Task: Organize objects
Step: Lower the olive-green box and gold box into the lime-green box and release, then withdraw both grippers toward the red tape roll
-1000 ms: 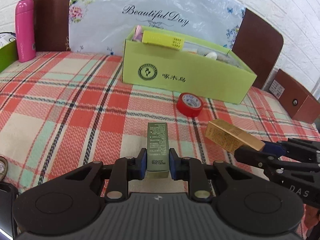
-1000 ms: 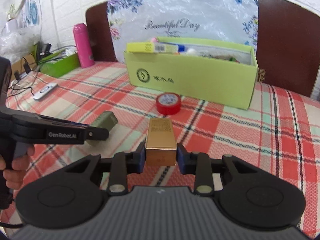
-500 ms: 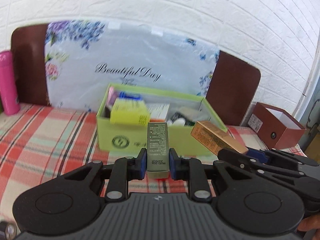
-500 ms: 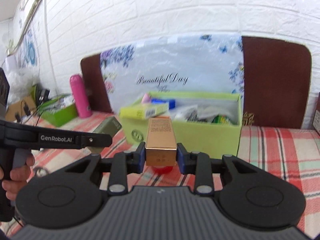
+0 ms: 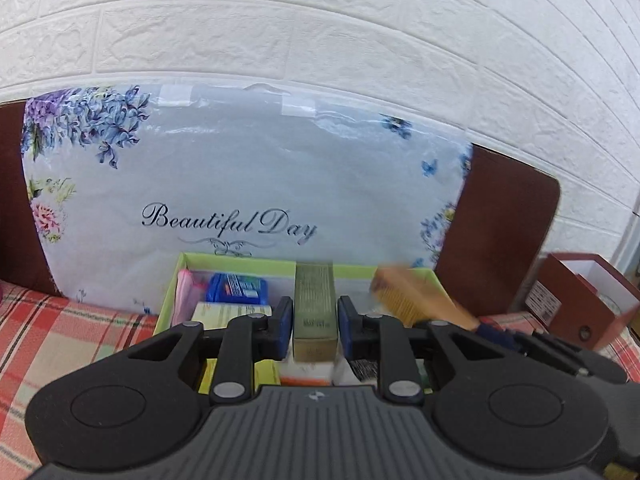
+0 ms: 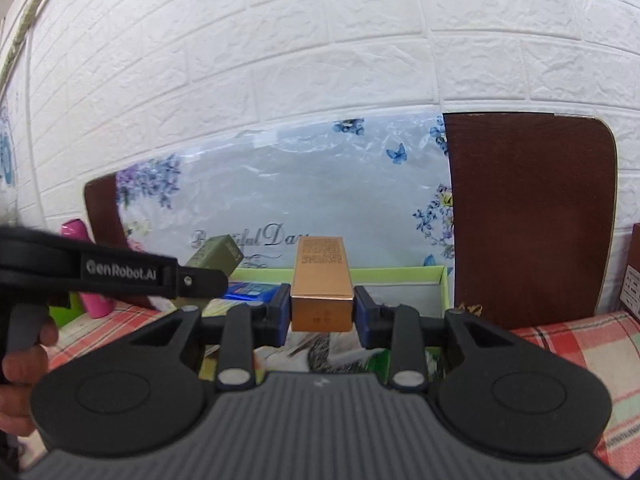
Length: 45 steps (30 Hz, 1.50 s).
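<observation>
An olive green box (image 5: 315,312) stands upright between the pads of my left gripper (image 5: 315,320). The jaws are opening, but the pads still sit against the box's sides. It hangs over the open lime green carton (image 5: 240,265). My right gripper (image 6: 322,312) is shut on a gold box (image 6: 322,284) above the same carton (image 6: 400,272); its jaws are opening slightly. In the left wrist view the gold box (image 5: 412,300) is blurred at the right, over the carton's right end. In the right wrist view the olive box (image 6: 218,254) shows tilted at the left gripper's tip.
The carton holds a blue packet (image 5: 236,286), a pink item (image 5: 185,296) and other packs. A floral plastic bag (image 5: 248,184) and a brown board (image 5: 500,232) stand behind it. A red-brown box (image 5: 580,300) sits at the right, a pink bottle (image 6: 94,304) at the left. A hand (image 6: 24,360) holds the left gripper.
Both grippers rose from over the plaid cloth and moved forward with their boxes, now hanging above the carton's opening. The red tape roll has dropped out of view.
</observation>
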{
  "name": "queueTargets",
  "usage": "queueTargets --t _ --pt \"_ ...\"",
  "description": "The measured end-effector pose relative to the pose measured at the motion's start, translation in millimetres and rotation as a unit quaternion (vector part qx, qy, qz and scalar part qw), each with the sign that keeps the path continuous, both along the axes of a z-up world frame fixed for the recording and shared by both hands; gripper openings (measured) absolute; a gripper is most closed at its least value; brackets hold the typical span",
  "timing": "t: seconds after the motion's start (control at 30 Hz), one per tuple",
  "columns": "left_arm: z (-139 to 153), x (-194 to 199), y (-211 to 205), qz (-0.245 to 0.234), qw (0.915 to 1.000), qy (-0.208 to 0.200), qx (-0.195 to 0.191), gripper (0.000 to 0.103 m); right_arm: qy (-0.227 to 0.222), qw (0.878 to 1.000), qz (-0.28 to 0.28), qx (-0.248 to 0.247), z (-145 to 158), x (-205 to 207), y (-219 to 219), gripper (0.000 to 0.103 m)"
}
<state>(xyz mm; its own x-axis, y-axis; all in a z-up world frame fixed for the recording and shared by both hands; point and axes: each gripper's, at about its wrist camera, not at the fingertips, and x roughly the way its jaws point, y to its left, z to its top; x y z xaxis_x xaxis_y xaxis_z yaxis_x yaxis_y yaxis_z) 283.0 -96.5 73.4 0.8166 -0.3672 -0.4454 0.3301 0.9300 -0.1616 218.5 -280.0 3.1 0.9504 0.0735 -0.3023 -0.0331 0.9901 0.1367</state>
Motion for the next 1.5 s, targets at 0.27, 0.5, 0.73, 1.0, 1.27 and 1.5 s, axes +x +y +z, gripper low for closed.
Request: queueTargets --t 0.27,0.5,0.73,1.0,1.27,1.5 --pt "-14.7 -29.1 20.9 0.038 0.9983 -0.041 -0.015 0.082 0.02 0.999 -0.008 -0.024 -37.1 3.6 -2.0 0.075" --pt "-18.8 -46.7 33.7 0.054 0.9981 0.002 -0.029 0.082 0.018 1.0 -0.006 -0.015 -30.6 -18.1 0.7 0.087" --pt "-18.8 -71.6 43.1 0.092 0.9945 0.047 -0.017 0.082 0.017 0.999 0.002 -0.028 -12.4 -52.4 8.3 0.102" --pt "-31.9 -102.1 50.8 0.1 0.992 0.076 -0.014 0.082 0.025 0.998 0.028 -0.052 -4.7 -96.5 21.4 0.103" --pt "-56.3 -124.0 67.7 0.108 0.9885 0.105 -0.013 0.082 0.045 0.997 0.043 -0.054 -13.9 -118.4 29.8 0.103" --pt "-84.2 -131.3 84.7 0.108 0.984 0.142 -0.002 0.082 0.086 0.993 0.062 -0.052 -32.6 -109.4 39.5 0.102"
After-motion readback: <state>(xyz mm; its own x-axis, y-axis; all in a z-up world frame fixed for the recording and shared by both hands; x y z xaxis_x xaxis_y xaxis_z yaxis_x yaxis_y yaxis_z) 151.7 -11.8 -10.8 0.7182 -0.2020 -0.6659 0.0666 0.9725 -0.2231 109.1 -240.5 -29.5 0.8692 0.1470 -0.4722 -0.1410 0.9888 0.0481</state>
